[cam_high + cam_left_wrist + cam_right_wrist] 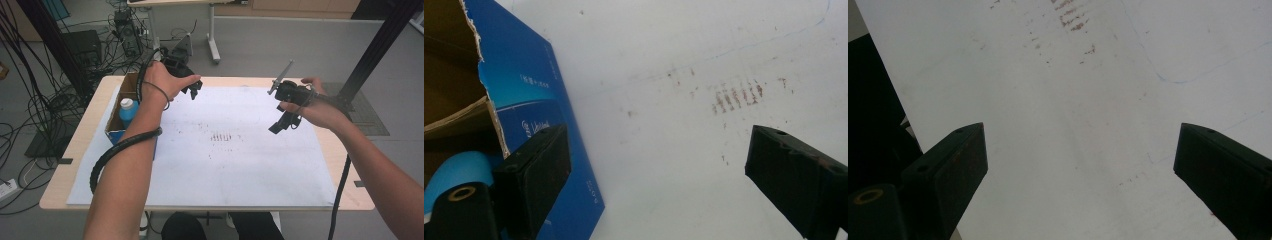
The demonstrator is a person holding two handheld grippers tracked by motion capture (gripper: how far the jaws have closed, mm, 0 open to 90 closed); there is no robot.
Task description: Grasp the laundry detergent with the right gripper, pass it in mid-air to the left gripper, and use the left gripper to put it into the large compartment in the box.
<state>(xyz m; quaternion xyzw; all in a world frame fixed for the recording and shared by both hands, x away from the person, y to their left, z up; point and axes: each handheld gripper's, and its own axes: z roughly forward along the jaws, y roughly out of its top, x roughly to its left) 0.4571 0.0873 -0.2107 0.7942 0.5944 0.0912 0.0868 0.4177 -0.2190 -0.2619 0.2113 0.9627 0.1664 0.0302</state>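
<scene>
My left gripper (193, 90) hovers over the far left of the white sheet (225, 155), just right of an open blue cardboard box (117, 131). Its jaws stand wide apart with nothing between them (659, 165). In the box stands a bottle with a light blue cap (127, 106), whose cap (454, 172) peeks out behind the left jaw. The box's blue wall (529, 85) runs along the left of the left gripper view. My right gripper (282, 123) hangs above the sheet's right part, tilted down, open and empty (1080, 160).
Reddish scuff marks (225, 137) stain the sheet's middle. The wooden table (85, 130) shows around the sheet. Cables and dark equipment (90, 47) crowd the floor beyond the far left; a black frame post (380, 45) rises at the right.
</scene>
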